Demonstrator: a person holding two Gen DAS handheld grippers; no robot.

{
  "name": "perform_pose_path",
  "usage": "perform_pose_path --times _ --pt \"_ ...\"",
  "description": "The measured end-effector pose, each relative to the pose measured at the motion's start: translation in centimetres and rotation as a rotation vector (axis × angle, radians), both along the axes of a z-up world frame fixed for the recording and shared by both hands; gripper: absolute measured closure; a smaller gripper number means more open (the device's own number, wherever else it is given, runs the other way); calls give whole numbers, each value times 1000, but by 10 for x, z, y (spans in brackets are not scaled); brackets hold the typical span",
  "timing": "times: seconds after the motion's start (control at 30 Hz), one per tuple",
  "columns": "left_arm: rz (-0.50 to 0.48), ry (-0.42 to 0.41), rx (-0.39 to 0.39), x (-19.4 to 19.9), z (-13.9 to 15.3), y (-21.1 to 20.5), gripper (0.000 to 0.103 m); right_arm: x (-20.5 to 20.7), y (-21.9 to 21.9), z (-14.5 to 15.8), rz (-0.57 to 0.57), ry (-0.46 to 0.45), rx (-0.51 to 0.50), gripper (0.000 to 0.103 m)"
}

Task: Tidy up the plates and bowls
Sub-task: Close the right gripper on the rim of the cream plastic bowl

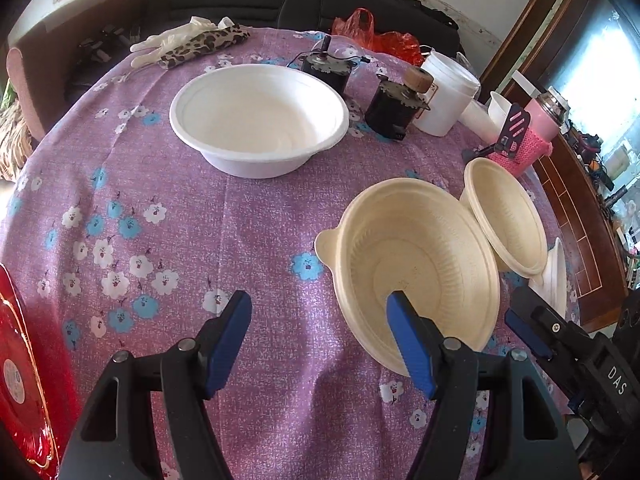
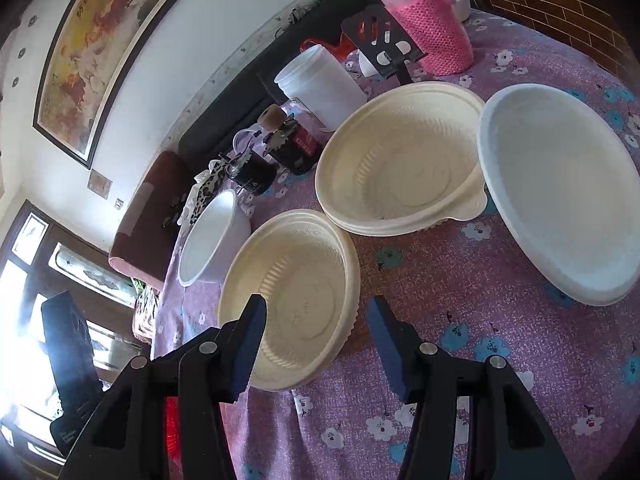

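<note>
On the tabletop: a purple floral tablecloth (image 1: pixel 168 184) covers the surface and carries all the dishes.
Left gripper (image 1: pixel 320 344): jaws spread wide, holding nothing; its right finger sits in front of the near rim of a cream bowl.
Right gripper (image 2: pixel 316 344): jaws spread wide, holding nothing; the near rim of the same bowl lies between or just ahead of its fingers, and the pictures do not settle which.
Near cream bowl (image 1: pixel 416 264): upright, toward the right part of the tabletop, with a small tab on its rim.
Second cream bowl (image 1: pixel 508 220): just beyond the first, toward the right edge; the rims look touching or nearly so.
White plate (image 2: pixel 560 196): at the right edge of the tabletop, beside the second cream bowl.
White bowl (image 1: pixel 256 116): well apart from the others, toward the far middle of the tabletop.
Clutter: two black motors (image 1: pixel 392 108), a white tub (image 1: pixel 448 92) and a pink-sleeved flask (image 1: pixel 540 128) stand along the far right edge.
Risk, collision: both grippers crowd one bowl; closing together may knock them against each other.
Risk, deformation: the bowls appear light and thin-walled; a hard pinch may buckle the rim.
Risk, sliding: a push on the near bowl may shove its neighbour and the plate toward the right edge.
Risk, cloth: a low finger may snag and drag the cloth, shifting everything.
</note>
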State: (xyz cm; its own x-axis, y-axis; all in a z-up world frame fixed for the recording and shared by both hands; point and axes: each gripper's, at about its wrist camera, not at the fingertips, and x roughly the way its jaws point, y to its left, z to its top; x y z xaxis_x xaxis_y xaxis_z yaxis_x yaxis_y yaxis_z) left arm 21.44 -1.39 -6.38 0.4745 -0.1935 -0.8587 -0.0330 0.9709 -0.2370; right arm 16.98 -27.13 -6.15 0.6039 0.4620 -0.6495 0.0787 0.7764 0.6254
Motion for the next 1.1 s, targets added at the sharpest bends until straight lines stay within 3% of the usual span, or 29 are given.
perform_pose_path --times 0.67,0.8,1.0,1.1 --pt "-1 24 -14 10 -18 -7 34 9 3 -18 -19 25 21 47" --pt "-25 29 -43 11 -23 -9 57 12 4 -22 -14 34 12 69" --pt "-27 19 -60 11 -24 -6 71 12 2 -26 -28 41 -3 88" --pt "-42 13 -79 10 -24 -7 81 12 2 -26 -28 35 -16 90"
